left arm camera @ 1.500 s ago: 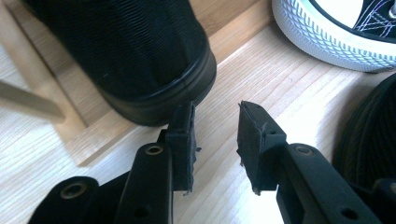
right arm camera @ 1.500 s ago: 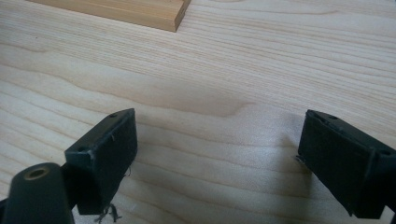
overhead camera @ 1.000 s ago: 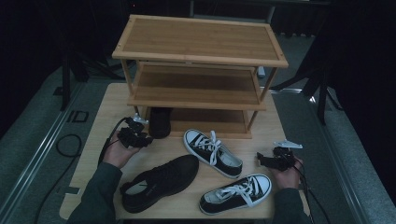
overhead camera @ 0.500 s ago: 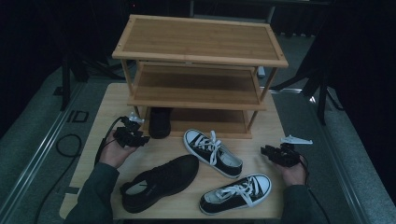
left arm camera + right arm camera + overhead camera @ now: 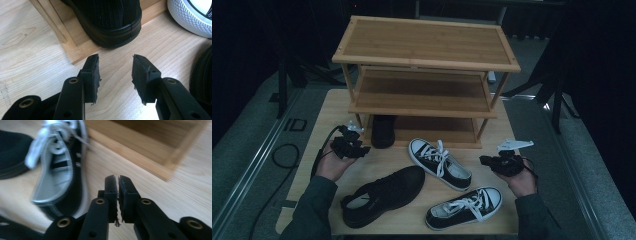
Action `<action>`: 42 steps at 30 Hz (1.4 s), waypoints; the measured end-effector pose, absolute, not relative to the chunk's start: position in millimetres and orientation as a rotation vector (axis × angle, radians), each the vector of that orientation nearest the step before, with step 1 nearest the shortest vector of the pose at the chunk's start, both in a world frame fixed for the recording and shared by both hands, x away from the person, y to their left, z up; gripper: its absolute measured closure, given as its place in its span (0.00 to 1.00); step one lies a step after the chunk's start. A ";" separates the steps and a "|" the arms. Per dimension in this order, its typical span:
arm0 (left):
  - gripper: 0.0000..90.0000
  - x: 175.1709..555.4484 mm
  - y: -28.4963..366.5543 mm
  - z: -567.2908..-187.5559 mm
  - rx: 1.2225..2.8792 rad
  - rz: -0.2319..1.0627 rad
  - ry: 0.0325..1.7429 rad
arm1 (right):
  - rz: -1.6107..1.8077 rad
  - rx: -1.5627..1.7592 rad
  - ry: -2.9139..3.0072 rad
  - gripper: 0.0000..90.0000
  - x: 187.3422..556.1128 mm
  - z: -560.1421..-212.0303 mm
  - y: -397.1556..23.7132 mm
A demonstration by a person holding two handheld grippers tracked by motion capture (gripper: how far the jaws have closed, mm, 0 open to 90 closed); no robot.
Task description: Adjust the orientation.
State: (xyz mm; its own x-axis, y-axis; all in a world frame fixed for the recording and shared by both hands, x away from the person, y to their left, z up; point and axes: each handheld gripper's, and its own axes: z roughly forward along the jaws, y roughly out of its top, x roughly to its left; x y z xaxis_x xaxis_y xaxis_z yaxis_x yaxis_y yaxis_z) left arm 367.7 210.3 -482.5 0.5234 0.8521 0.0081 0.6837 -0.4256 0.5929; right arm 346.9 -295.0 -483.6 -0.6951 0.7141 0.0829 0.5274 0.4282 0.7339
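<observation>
From the high view, I sit at a pale wooden table [image 5: 327,107] with a gripper in each hand. A three-tier bamboo shoe rack [image 5: 424,75] stands at the upper middle of the frame, its shelves bare except the lowest one.

My left gripper [image 5: 350,147] is at the left of the frame, just in front of the rack's lower left corner. In the left gripper view its jaws stand wide apart with nothing between them; they have just been opening further. They hang over bare table, and their two pads [image 5: 91,75] point at the heel of a black shoe on the rack [image 5: 110,22], which fills the upper middle of that view. In the high view this shoe [image 5: 383,131] stands at the left end of the bottom shelf, heel toward me. The pads are near the heel but not touching it.

My right gripper [image 5: 502,162] is at the right of the frame, clear of the shoes. In the right gripper view its jaws [image 5: 118,195] are pressed together with nothing held; they have just been closing. That view is blurred.

Three more shoes lie on the table in front of the rack. A black lace-up shoe [image 5: 382,195] lies at the lower left of centre. A black-and-white sneaker [image 5: 439,162] lies at the centre, toe toward the rack. A second sneaker [image 5: 464,207] lies at the lower right, just beside my right forearm.
</observation>
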 end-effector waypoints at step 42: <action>0.63 353.0 211.7 -463.0 2.288 0.393 1.143 | 0.757 0.826 2.696 0.99 371.3 -490.3 -218.5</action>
State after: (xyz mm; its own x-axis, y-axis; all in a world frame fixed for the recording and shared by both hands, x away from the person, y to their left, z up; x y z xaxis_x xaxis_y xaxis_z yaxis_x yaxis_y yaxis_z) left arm 353.0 211.7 -463.0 0.5960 0.8028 0.0163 0.6430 -0.4893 0.5892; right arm 371.3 -218.5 -490.3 -0.8173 0.5731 -0.0588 0.4587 0.7090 0.5356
